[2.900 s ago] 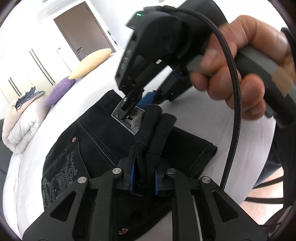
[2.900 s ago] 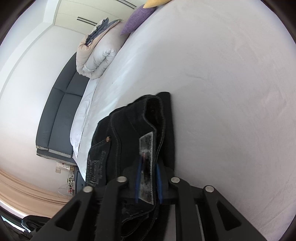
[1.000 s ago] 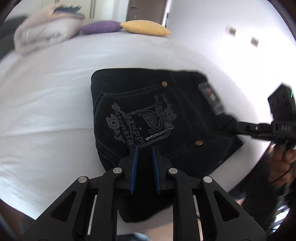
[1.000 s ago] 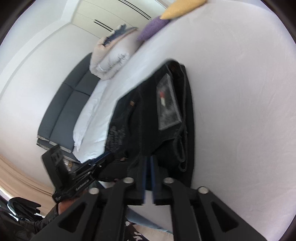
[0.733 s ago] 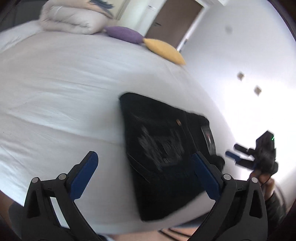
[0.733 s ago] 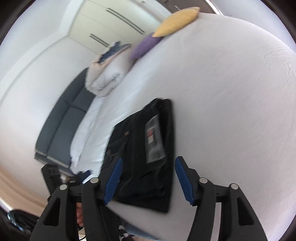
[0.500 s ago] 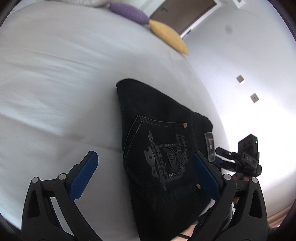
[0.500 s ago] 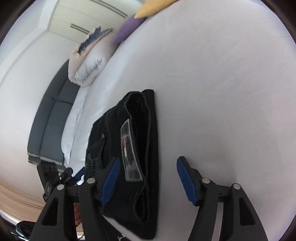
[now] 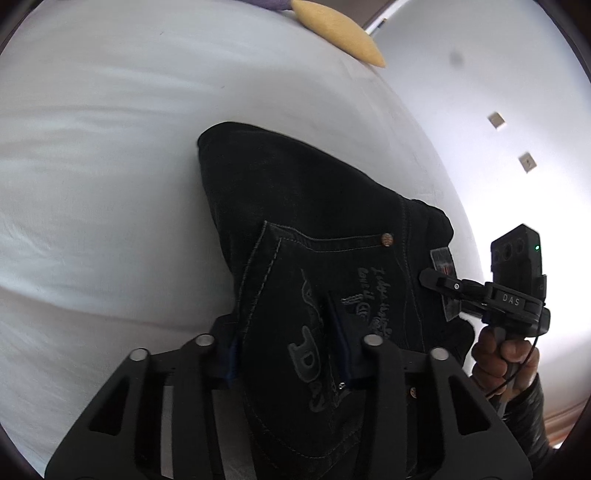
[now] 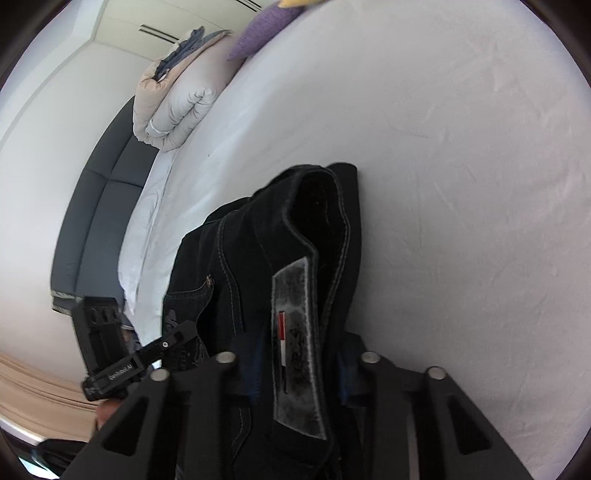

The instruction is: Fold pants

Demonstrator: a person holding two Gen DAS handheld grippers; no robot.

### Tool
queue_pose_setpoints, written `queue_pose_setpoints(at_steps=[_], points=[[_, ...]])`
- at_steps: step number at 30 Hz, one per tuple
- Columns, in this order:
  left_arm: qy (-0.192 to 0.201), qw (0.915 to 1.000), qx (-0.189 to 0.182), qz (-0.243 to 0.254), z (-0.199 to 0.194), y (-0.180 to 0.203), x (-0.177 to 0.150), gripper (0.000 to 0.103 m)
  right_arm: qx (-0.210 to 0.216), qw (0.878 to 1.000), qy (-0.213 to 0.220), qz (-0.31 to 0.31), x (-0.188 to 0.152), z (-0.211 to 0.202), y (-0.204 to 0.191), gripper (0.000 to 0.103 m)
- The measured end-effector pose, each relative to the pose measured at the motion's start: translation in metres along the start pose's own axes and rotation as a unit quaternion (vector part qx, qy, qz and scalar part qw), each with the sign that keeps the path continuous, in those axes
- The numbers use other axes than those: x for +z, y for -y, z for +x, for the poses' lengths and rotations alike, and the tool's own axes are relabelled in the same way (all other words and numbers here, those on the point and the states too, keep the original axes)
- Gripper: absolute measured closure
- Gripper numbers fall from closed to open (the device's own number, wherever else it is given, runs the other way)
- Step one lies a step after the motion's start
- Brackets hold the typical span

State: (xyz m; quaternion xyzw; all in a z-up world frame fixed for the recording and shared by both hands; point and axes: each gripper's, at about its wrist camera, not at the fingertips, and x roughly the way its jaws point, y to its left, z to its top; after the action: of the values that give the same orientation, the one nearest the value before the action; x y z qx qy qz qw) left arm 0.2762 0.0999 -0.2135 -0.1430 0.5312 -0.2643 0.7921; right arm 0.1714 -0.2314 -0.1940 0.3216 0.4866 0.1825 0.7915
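Folded black jeans (image 9: pixel 314 206) lie on the white bed sheet (image 9: pixel 92 166), back pocket with grey print up. My left gripper (image 9: pixel 288 343) is open, its jaws straddling the near pocket edge of the jeans. My right gripper (image 10: pixel 299 373) is open too, its jaws on either side of the waistband with the grey label (image 10: pixel 295 332). The right gripper also shows in the left wrist view (image 9: pixel 436 280), at the label end. The left gripper shows in the right wrist view (image 10: pixel 177 336) at the jeans' left side.
A yellow pillow (image 9: pixel 340 33) and a purple pillow (image 10: pixel 258 33) lie at the bed's far end. A rolled white duvet (image 10: pixel 173 107) sits beside them. A dark grey sofa (image 10: pixel 99 214) stands along the wall past the bed's edge.
Both grippers opened wide, then came down onto the jeans. Their jaws now straddle the fabric at the pocket edge and at the waistband label.
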Motion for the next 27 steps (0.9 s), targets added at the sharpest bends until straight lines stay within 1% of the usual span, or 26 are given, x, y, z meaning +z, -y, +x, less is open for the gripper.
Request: queue_pose_setpoints(at_steps=[1,2,6,9,12,15,18,19,21,22,27], points=[[0.002,1.0,0.001,0.004,-0.004,0.003,0.002,0.074,0.001,1.0,0.005,-0.003,0.0,-0.003,-0.003,0.081],[0.005,1.0,0.001,0.007,-0.007,0.007,0.004,0.076,0.004,1.0,0.01,-0.005,0.0,-0.008,-0.006,0.082],[0.034,0.9984,-0.004,0.045,-0.029,0.035,0.021,0.077,0.011,0.999,0.03,-0.032,0.006,-0.031,-0.025,0.084],[0.051,0.9959,-0.008,0.074,-0.035,0.057,0.047,0.077,0.017,0.997,0.054,-0.046,0.024,-0.056,-0.031,0.084],[0.061,0.9925,-0.008,0.106,-0.021,0.072,0.082,0.077,0.015,0.996,0.074,-0.049,0.051,-0.072,-0.025,0.084],[0.061,0.9904,-0.004,0.124,0.003,0.078,0.11,0.077,0.003,0.996,0.08,-0.048,0.08,-0.072,-0.009,0.084],[0.047,0.9916,-0.002,0.12,0.034,0.07,0.129,0.077,0.003,0.996,0.082,-0.033,0.101,-0.06,0.016,0.084],[0.035,0.993,-0.006,0.112,0.056,0.065,0.134,0.077,0.001,0.997,0.079,-0.026,0.106,-0.055,0.024,0.084],[0.017,0.9942,0.003,0.106,0.08,0.055,0.136,0.076,-0.006,0.998,0.068,-0.011,0.113,-0.043,0.041,0.084],[0.016,0.9945,0.002,0.104,0.087,0.049,0.135,0.075,-0.009,0.998,0.061,-0.005,0.116,-0.036,0.052,0.084],[0.019,0.9953,-0.023,0.092,0.094,0.034,0.132,0.068,0.018,0.998,0.056,0.0,0.114,-0.029,0.074,0.082]])
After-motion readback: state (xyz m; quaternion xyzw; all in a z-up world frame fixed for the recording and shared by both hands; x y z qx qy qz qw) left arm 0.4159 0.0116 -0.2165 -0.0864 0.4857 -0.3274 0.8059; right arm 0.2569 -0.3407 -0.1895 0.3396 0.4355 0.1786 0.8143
